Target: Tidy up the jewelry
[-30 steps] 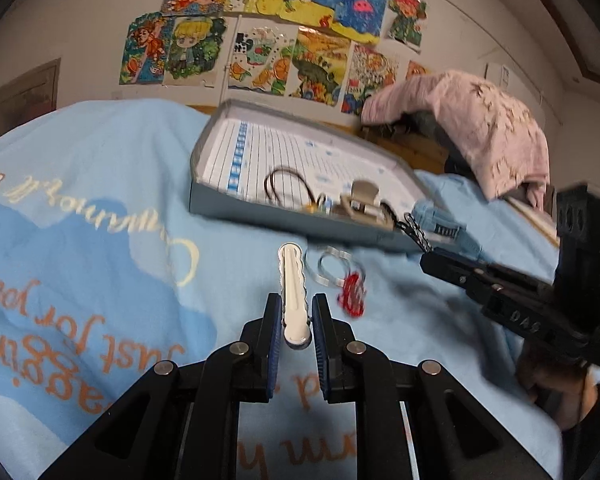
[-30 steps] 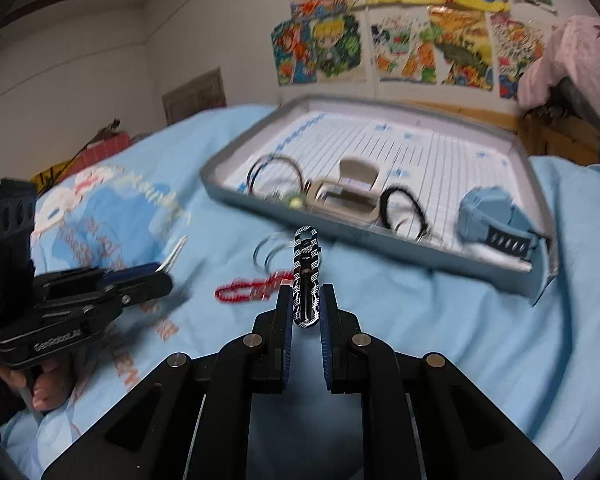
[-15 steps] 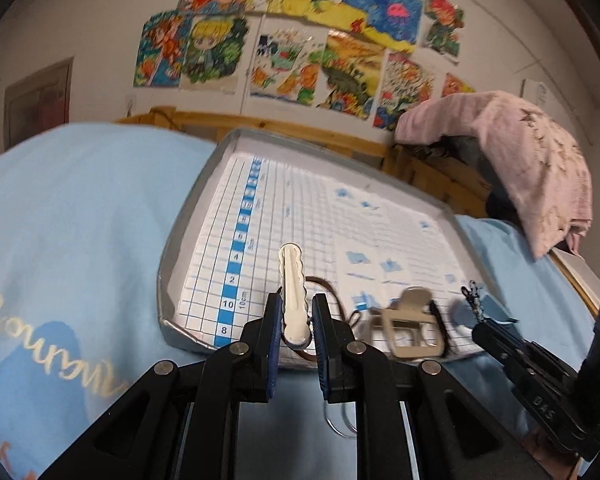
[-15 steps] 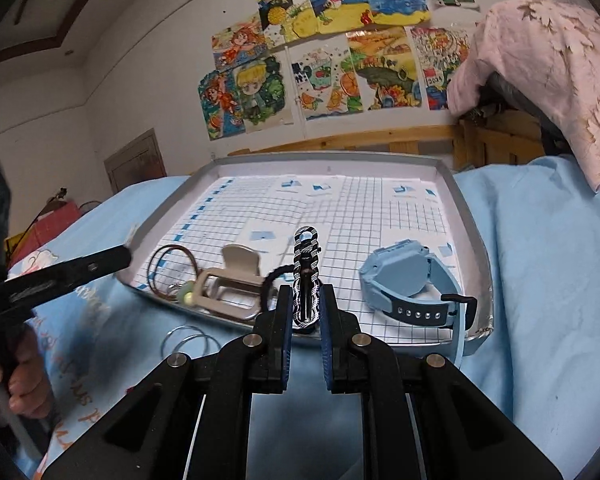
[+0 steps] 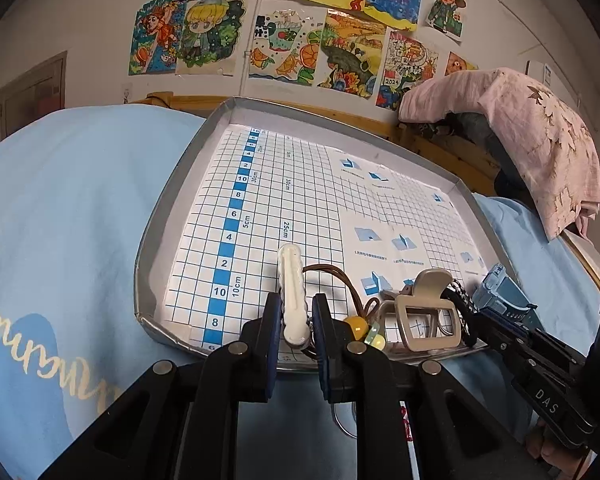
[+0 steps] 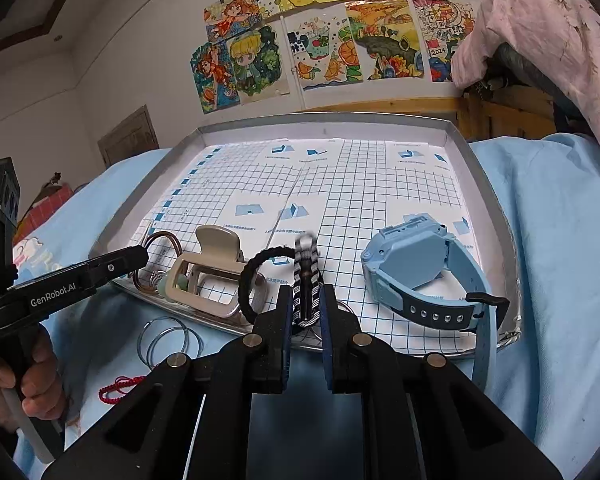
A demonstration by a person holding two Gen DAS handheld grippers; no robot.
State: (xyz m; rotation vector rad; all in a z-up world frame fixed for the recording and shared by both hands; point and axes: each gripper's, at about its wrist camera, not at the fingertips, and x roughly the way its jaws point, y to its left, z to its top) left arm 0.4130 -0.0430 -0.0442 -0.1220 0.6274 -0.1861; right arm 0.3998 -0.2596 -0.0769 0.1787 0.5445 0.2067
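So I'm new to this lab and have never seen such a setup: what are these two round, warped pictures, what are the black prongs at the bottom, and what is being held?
No robot here: a person holds a handheld gripper in each hand, with a fisheye camera on each looking along its two fingers.

Left-hand view: the left gripper is shut on a white hair clip.

Right-hand view: the right gripper is shut on a black-and-white braided bracelet. The hand at the left edge carries the other gripper.

Both hover over the near edge of a shallow grey tray lined with grid paper, on a light blue bedspread. In it lie a blue watch, a beige claw clip and a brown cord loop. Thin metal bangles and a red cord bracelet lie outside it.
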